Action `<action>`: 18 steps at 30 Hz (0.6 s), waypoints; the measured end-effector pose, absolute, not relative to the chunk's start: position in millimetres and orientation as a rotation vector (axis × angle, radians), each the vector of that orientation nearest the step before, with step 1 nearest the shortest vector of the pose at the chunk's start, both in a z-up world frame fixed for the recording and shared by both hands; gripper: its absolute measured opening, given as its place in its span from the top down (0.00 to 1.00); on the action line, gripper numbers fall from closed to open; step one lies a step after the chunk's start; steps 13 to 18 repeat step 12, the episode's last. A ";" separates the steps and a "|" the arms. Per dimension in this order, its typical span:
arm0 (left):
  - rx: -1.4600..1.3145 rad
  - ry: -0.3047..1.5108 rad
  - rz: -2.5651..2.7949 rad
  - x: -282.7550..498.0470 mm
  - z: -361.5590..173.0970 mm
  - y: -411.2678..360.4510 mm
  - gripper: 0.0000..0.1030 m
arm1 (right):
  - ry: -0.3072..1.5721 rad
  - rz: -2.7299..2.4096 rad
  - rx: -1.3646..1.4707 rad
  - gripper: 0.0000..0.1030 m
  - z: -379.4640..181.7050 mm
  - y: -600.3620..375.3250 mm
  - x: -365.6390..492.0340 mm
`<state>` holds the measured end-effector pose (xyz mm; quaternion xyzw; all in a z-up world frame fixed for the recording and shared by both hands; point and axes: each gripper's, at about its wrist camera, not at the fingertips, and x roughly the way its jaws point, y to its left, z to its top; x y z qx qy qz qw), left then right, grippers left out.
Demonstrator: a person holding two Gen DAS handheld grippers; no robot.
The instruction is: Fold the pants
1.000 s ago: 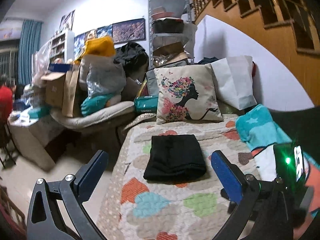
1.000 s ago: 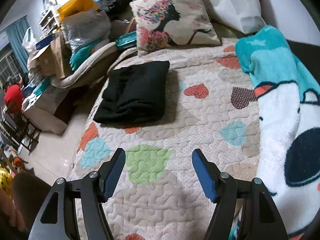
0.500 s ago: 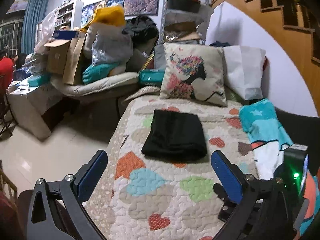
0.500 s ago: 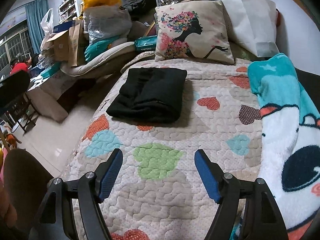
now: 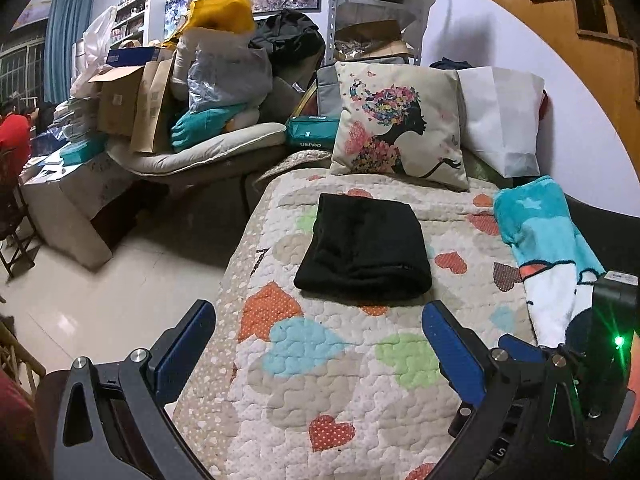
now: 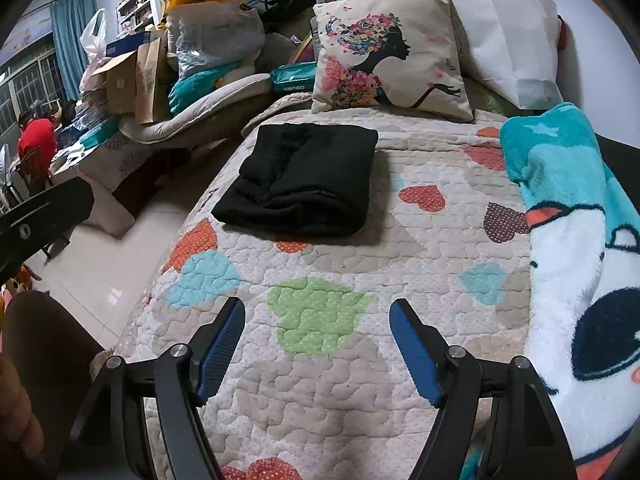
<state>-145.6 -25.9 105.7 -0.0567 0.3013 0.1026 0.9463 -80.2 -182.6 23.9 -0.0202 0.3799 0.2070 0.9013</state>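
Cluttered boxes, bags and shelves fill the room behind a bed (image 5: 340, 380) covered by a cream quilt stitched in a puffy pattern with dotted hearts in orange, blue, green and red. On the quilt, near its left edge and just in front of a square pillow (image 5: 400, 124) printed with a woman's flowery silhouette, lie the pants (image 5: 366, 248): black, soft, matte cloth folded into a thick, roughly rectangular bundle with rounded, layered folds along the near edge (image 6: 304, 178). A fluffy teal and white blanket (image 6: 576, 240) with a cartoon print lies along the right side of the bed. The left gripper (image 5: 316, 322) hangs over the near quilt with its blue-padded fingers spread wide, holding nothing. The right gripper (image 6: 318, 314) is likewise wide apart and empty, well short of the pants.
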 end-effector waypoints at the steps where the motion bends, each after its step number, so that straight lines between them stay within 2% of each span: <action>1: -0.115 0.616 0.207 -145.2 105.4 -26.0 0.00 | 0.785 0.428 -0.040 0.23 23.9 -182.8 -80.3; 18: -0.104 0.691 0.230 -126.6 89.1 -21.9 0.00 | 0.837 0.439 -0.029 0.21 20.4 -173.2 -69.6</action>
